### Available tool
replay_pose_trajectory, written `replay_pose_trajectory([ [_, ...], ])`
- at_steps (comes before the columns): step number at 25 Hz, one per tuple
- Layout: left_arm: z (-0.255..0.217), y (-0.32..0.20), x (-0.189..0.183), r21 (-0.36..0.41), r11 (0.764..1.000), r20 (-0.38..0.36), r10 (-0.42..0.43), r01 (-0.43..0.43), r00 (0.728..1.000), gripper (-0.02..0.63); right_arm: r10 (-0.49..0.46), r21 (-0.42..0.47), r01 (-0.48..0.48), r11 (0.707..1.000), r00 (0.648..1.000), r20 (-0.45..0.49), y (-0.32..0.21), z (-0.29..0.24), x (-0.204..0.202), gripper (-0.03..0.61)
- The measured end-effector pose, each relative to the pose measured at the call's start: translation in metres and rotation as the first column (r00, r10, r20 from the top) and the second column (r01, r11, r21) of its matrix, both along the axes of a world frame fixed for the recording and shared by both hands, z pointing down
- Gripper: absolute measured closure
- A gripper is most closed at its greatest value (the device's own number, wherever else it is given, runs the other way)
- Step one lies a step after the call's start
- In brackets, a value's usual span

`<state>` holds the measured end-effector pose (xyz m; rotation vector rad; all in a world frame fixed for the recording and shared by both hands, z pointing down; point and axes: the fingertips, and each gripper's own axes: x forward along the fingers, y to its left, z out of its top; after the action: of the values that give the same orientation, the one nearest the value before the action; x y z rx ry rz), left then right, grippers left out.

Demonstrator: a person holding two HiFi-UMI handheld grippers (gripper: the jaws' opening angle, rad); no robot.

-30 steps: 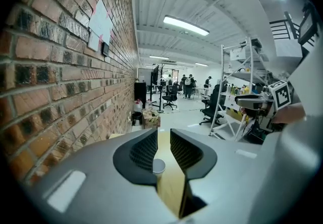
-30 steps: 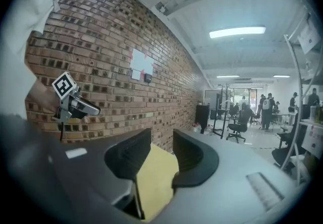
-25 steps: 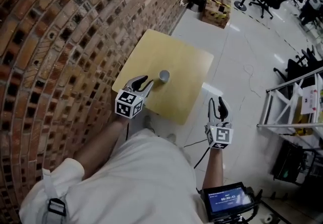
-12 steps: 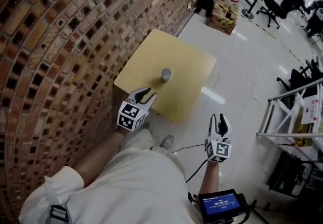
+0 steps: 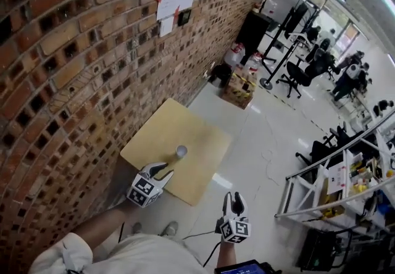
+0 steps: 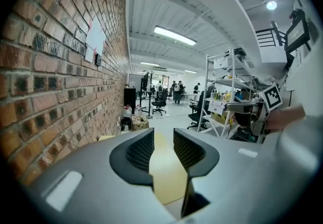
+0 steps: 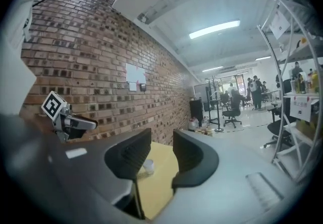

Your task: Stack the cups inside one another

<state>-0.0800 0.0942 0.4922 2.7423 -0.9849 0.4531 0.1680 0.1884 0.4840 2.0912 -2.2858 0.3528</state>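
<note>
A small pale cup (image 5: 181, 152) stands upright near the middle of the square yellow table (image 5: 154, 140) by the brick wall. Whether it is one cup or a nested stack is too small to tell. My left gripper (image 5: 163, 174) hovers at the table's near edge, short of the cup, open with nothing between its jaws. In the left gripper view only the tabletop (image 6: 164, 167) shows through that gripper's (image 6: 164, 148) gap. My right gripper (image 5: 234, 201) is over the floor off the table's near right corner, open and empty. The right gripper view shows the cup (image 7: 148, 166) beyond its jaws (image 7: 162, 153).
A brick wall (image 5: 74, 69) runs along the table's left side. White tiled floor (image 5: 259, 143) lies to the right. Boxes and a bottle (image 5: 237, 84) stand beyond the table, a metal rack (image 5: 333, 186) at the right, office chairs and people farther off.
Both grippers have drawn back from the table toward me and risen a little. The head view has lifted, so table and cup look smaller and farther. The cup has not moved.
</note>
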Motion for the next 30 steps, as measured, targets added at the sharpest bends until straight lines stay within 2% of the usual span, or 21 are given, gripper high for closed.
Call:
replay_pose_trajectory([
  [3,-0.009,0.003,-0.018,0.037,0.998,-0.001,0.051,-0.051,0.999,0.474,-0.006,-0.018,0.006,1.000,1.000,-0.006,-0.004,-0.005,-0.027,0.449],
  [8,0.009,0.041,-0.050,0.020,0.994,0.008,0.105,-0.105,0.994,0.474,-0.006,-0.027,0.005,1.000,1.000,-0.024,0.017,-0.018,-0.052,0.449],
  [14,0.009,0.036,-0.064,-0.021,1.000,-0.021,0.020,-0.020,1.000,0.474,0.018,0.044,-0.017,0.999,1.000,-0.009,0.044,-0.036,-0.059,0.449],
  [21,-0.008,0.042,-0.082,-0.027,0.995,-0.037,-0.097,0.096,0.995,0.472,-0.049,0.076,0.051,0.996,0.999,-0.023,0.051,-0.040,-0.056,0.449],
  [27,-0.011,0.040,-0.075,0.008,0.996,0.005,-0.088,0.088,0.996,0.472,-0.044,0.107,0.043,0.993,0.999,0.006,0.053,-0.043,-0.037,0.449],
  [30,-0.014,0.038,-0.067,0.018,0.997,0.009,-0.077,0.077,0.997,0.472,-0.040,0.088,0.040,0.995,0.999,-0.001,0.054,-0.039,-0.030,0.451],
])
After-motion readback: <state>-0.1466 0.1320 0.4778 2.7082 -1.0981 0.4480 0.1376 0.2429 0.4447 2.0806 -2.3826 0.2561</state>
